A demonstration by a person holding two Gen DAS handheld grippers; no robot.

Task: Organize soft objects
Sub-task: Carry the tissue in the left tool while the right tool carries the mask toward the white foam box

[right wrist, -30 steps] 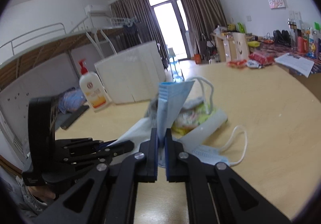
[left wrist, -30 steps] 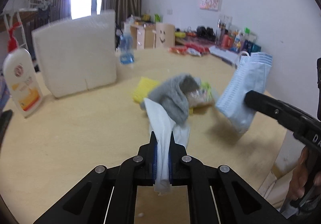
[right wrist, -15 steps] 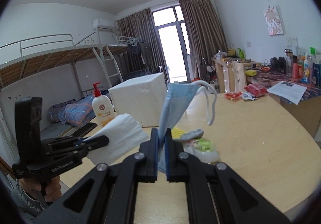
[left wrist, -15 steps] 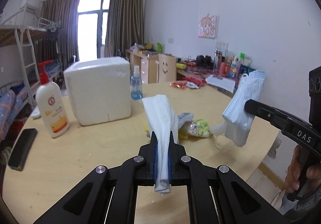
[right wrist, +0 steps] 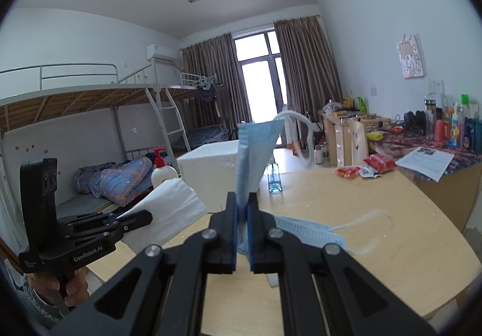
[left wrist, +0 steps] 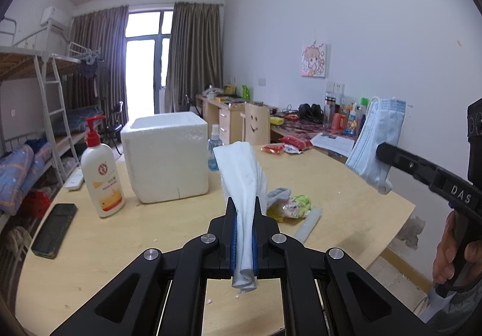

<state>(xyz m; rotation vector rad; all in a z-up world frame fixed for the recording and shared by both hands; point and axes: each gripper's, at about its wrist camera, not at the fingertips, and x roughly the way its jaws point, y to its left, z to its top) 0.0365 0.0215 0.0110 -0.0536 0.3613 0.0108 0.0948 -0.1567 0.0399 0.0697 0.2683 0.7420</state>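
Dormitory clutter frames a pale wooden table (left wrist: 156,233) that carries a white foam box (left wrist: 167,155), a lotion pump bottle (left wrist: 102,182), a phone (left wrist: 54,229) and a small heap of soft things: a grey sock (left wrist: 278,194) beside a crinkly snack packet (left wrist: 296,205).

Both tools are raised above the table. The left gripper (left wrist: 243,242) has its jaws closed on a white tissue (left wrist: 241,176), pinched low so the rest fans upward. The right gripper (right wrist: 242,233) has its jaws clamped on a folded blue face mask (right wrist: 256,152), its ear loop (right wrist: 296,137) dangling free. Another face mask (right wrist: 310,230) lies flat on the table under it.

Both held pieces look nearly weightless and limp. The tissue probably tears if tugged, so a gathered fold is the safer hold; the mask is tougher, best taken through its pleated body rather than by the stretchy loop.
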